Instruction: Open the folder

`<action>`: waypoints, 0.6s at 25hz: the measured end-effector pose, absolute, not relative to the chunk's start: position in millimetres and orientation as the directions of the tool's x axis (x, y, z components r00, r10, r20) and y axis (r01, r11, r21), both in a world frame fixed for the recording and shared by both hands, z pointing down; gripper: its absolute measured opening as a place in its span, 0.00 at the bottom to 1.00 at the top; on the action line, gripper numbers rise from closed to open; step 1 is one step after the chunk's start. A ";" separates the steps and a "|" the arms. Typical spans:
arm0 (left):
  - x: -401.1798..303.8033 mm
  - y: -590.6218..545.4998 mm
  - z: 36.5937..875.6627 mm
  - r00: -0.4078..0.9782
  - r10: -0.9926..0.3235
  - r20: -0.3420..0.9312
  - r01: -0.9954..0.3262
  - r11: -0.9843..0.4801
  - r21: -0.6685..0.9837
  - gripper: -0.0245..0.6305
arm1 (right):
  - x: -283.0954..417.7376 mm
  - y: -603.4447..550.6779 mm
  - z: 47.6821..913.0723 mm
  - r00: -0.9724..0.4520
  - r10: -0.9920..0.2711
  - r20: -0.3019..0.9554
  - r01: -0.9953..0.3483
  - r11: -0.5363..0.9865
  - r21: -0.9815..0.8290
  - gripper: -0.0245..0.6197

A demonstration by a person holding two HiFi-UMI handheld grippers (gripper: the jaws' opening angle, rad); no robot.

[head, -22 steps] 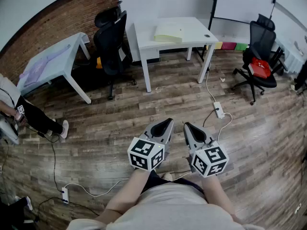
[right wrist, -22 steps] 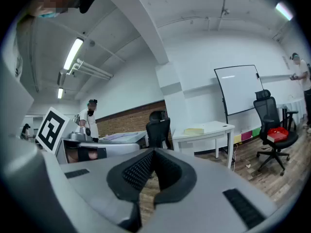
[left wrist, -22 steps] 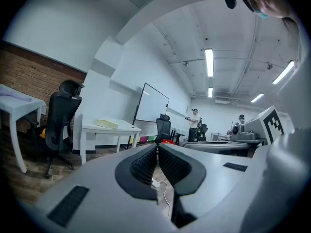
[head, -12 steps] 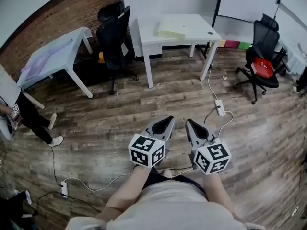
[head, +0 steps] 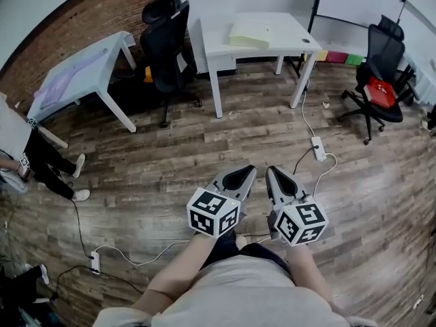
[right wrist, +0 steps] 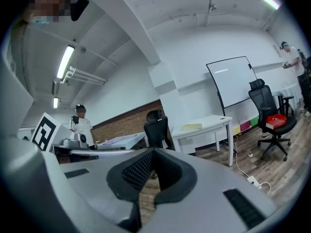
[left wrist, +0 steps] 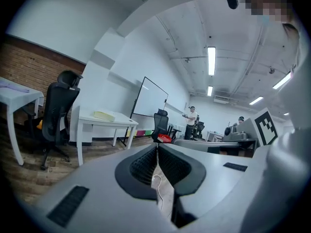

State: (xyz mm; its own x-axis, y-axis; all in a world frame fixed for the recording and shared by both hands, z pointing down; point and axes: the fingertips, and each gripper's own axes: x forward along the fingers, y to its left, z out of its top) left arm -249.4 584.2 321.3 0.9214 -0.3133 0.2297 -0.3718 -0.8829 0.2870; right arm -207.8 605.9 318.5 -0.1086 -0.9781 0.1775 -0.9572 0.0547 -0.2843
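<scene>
- The left gripper (head: 246, 174) and right gripper (head: 274, 174) are hovering above the wooden floor (head: 170, 155), jaws pressed together, gripping nothing.
- The pale yellow folder (head: 251, 33) is lying on the white table (head: 293, 33), well apart from both.

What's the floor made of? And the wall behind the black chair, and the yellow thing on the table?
The brown plank floor looks like wood or laminate: long, grainy, matte boards. The reddish wall is brick: rows of small blocks. The pale yellow folder on the white table seems matte card or plastic; too far to tell.
</scene>
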 end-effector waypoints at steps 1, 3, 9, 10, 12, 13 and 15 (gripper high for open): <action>-247.6 580.7 322.5 0.922 -0.309 0.234 -0.369 -0.884 0.286 0.08 | -208.7 602.3 320.4 -0.107 -0.976 0.187 -0.960 0.053 -0.276 0.07; -244.4 570.9 323.5 0.923 -0.305 0.234 -0.366 -0.885 0.288 0.08 | -209.3 593.8 322.1 -0.109 -0.975 0.194 -0.963 0.056 -0.263 0.07; -229.3 526.9 324.4 0.933 -0.286 0.217 -0.343 -0.888 0.306 0.08 | -196.1 549.7 320.1 -0.114 -0.980 0.165 -0.961 0.067 -0.269 0.07; -226.8 515.7 324.3 0.933 -0.284 0.219 -0.342 -0.889 0.303 0.08 | -193.0 539.0 321.0 -0.109 -0.980 0.165 -0.962 0.062 -0.267 0.07; -224.0 492.4 324.6 0.932 -0.284 0.224 -0.344 -0.889 0.302 0.08 | -188.0 518.0 325.8 -0.101 -0.978 0.181 -0.964 0.051 -0.263 0.07; -222.2 479.8 324.6 0.931 -0.286 0.226 -0.346 -0.888 0.303 0.08 | -184.6 507.3 327.6 -0.097 -0.977 0.189 -0.964 0.046 -0.262 0.07; -215.2 453.8 323.0 0.933 -0.283 0.223 -0.342 -0.889 0.304 0.08 | -174.6 483.8 327.5 -0.085 -0.978 0.192 -0.965 0.032 -0.262 0.07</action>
